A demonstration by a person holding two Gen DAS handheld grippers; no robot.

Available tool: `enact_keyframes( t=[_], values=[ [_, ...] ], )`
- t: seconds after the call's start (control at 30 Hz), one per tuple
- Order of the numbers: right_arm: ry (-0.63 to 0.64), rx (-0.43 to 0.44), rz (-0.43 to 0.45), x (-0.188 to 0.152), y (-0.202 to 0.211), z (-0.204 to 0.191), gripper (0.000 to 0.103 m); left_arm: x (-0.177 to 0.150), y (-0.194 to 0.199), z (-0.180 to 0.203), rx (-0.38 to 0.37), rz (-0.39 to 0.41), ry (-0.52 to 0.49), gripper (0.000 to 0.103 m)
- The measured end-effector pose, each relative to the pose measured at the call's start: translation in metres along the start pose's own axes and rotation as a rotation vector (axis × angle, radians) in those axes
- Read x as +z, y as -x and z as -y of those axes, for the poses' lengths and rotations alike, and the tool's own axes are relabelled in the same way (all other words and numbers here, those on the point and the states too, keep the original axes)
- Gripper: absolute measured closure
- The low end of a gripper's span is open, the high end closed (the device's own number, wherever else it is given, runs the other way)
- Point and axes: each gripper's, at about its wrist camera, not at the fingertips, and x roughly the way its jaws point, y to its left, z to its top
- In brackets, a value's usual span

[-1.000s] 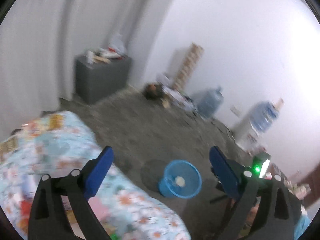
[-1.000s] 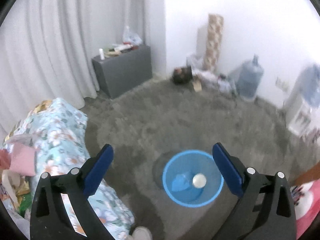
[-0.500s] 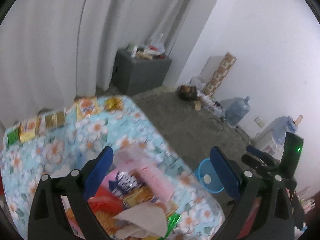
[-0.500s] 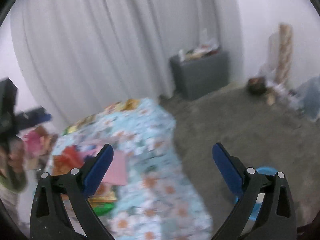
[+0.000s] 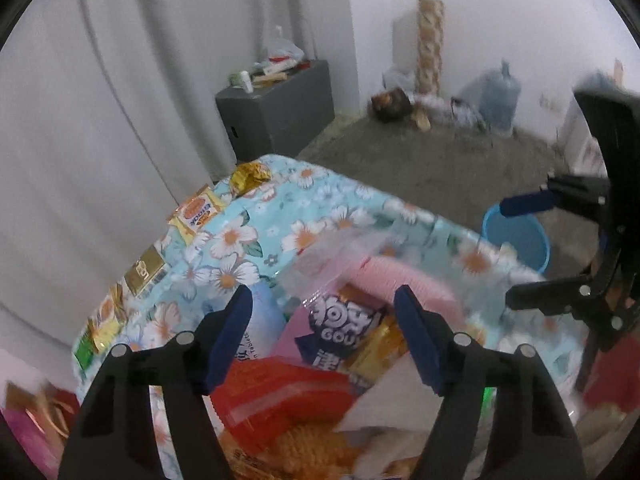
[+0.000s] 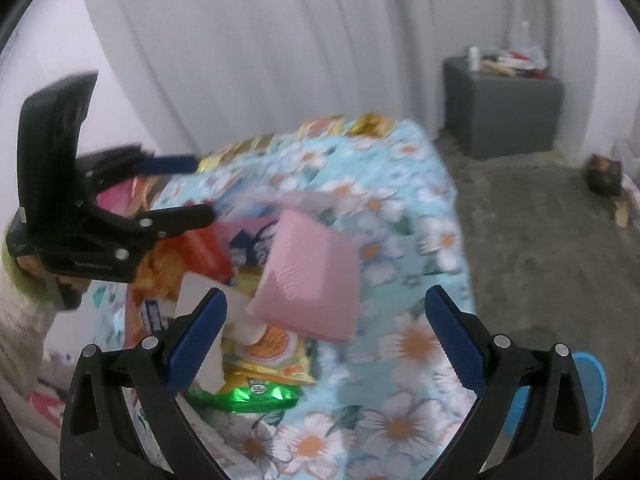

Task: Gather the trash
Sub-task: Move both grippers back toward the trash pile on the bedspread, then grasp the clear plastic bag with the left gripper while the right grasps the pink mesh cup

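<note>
We are at the pick-up step of trash collection: both tools are over the wrapper heap on the flower-print bench (image 5: 320, 204), and nothing is held yet.

**State of the tools.** The left hand-held gripper (image 5: 324, 320) has its jaws closing. Between them, as the left wrist view frames it, lie the dark blue snack bag (image 5: 340, 332) and the edge of the red wrapper (image 5: 280, 396), but the pads do not visibly press on either. The right hand-held gripper (image 6: 326, 332) stands with its jaws wide apart and empty, above the pink packet (image 6: 312, 280) and the green foil bag (image 6: 248, 394).

**Location of the trash.** The main heap sits at the near end of the bench. Loose items lie along the far edge by the curtain: a gold foil wrapper (image 5: 250, 174) and a yellow biscuit packet (image 5: 196, 212). The blue bin (image 5: 520, 240) stands on the carpet just beyond the bench corner.

**Procedure, as we judge it.**
1. We take one item per tool; overlapping wrappers tend to drag neighbours off the bench.
2. We lower the left tool until both pads bracket a raised edge or fold of the blue bag, then complete the closure.
3. We approach the pink packet by its lifted corner, since a flat film gives the pads nothing to bite.
4. We keep the two tools apart; they work the same heap and could collide.
5. We confirm a firm pinch before lifting toward the bin.
</note>
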Motion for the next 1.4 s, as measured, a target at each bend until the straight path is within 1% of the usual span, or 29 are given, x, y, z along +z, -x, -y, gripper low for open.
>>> enact_keyframes(
  t=[0.1,0.17,0.2,0.27,0.43,0.53,0.63,0.8,0.97,1.17,1.4],
  values=[
    [0.000,0.024,-0.049,0.007,-0.018,-0.004,0.010,0.001,-0.015,-0.001,0.018,-0.034,-0.032,0.035],
    [-0.007,0.035,-0.077,0.009,-0.031,-0.008,0.011,0.003,-0.028,-0.004,0.030,-0.067,-0.045,0.041],
    [-0.011,0.040,-0.088,0.010,-0.038,-0.008,0.011,0.005,-0.034,-0.005,0.034,-0.081,-0.046,0.042],
    [-0.022,0.055,-0.122,0.011,-0.050,-0.007,0.013,0.007,-0.043,-0.008,0.041,-0.106,-0.049,0.048],
    [-0.048,0.078,-0.179,0.013,-0.071,-0.003,0.014,0.012,-0.061,-0.015,0.033,-0.142,-0.040,0.059],
    [-0.073,0.099,-0.203,0.013,-0.080,0.000,0.016,0.014,-0.065,-0.015,0.024,-0.147,-0.031,0.065],
    [-0.088,0.117,-0.216,0.011,-0.084,0.001,0.019,0.014,-0.069,-0.013,0.011,-0.150,-0.035,0.076],
    [-0.125,0.152,-0.230,0.010,-0.088,0.006,0.022,0.014,-0.069,-0.013,0.005,-0.138,-0.031,0.088],
    [-0.168,0.189,-0.218,0.010,-0.085,0.013,0.025,0.015,-0.065,-0.015,0.011,-0.121,-0.019,0.093],
    [-0.205,0.211,-0.201,0.007,-0.078,0.020,0.026,0.017,-0.058,-0.018,0.022,-0.100,-0.001,0.093],
    [-0.240,0.227,-0.170,0.005,-0.063,0.028,0.027,0.019,-0.045,-0.019,0.043,-0.067,-0.004,0.094]
  ],
)
